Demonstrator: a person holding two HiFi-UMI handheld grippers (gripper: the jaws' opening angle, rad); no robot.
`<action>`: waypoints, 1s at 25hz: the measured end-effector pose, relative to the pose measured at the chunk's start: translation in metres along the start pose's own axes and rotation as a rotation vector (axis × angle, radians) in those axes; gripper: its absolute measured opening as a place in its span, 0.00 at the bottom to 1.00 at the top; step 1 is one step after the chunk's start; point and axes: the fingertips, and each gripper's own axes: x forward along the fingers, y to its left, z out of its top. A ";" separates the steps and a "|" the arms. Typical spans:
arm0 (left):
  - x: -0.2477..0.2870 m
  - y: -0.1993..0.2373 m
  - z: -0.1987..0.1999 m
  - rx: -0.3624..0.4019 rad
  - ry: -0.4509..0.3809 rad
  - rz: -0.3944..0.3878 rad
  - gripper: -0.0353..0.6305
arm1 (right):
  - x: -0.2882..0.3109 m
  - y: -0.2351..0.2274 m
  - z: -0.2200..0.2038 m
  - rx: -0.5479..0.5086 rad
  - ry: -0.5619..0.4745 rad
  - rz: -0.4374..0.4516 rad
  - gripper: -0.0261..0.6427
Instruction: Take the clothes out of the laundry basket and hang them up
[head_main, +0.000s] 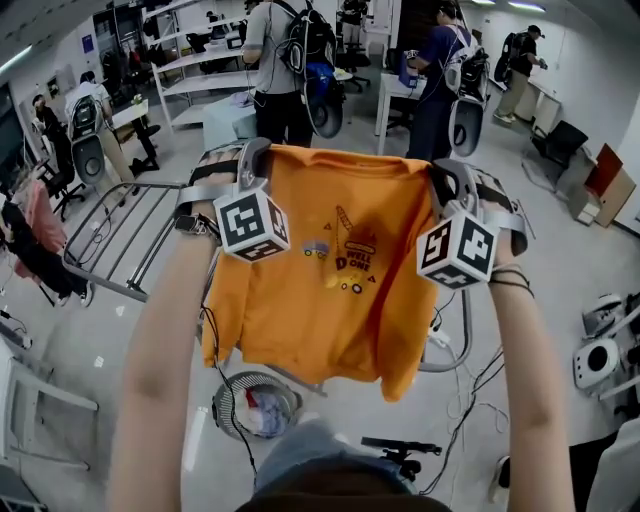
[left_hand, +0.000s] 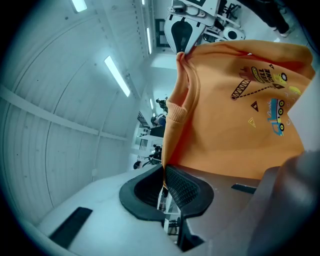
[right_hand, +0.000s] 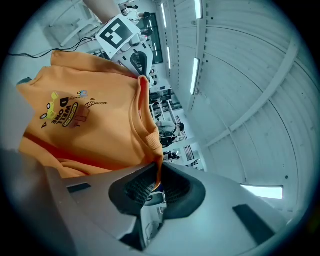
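An orange shirt (head_main: 330, 270) with a crane print hangs spread out in front of me, held up by its two shoulders. My left gripper (head_main: 252, 158) is shut on the left shoulder seam, and my right gripper (head_main: 447, 178) is shut on the right one. In the left gripper view the jaws (left_hand: 164, 172) pinch the orange shirt (left_hand: 235, 115) at its edge, beside the ribbed collar. The right gripper view shows the same on its side: the jaws (right_hand: 156, 176) clamp the shirt's (right_hand: 85, 125) edge. The laundry basket (head_main: 226, 402) stands on the floor below the shirt's hem, with some clothes inside.
A metal drying rack (head_main: 120, 240) stands at the left, with dark and pink garments (head_main: 35, 240) hanging further left. Cables (head_main: 470, 390) lie on the floor at the right, near white devices (head_main: 600, 360). Several people (head_main: 285, 70) with backpacks stand at tables behind the shirt.
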 end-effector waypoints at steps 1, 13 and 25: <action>0.005 -0.005 -0.001 0.004 -0.004 -0.009 0.08 | 0.005 0.004 -0.001 -0.004 0.007 0.003 0.09; 0.085 -0.087 -0.020 0.057 -0.035 -0.167 0.08 | 0.086 0.067 -0.023 -0.013 0.082 0.105 0.09; 0.159 -0.208 -0.048 0.040 -0.009 -0.458 0.08 | 0.167 0.166 -0.049 0.016 0.163 0.303 0.09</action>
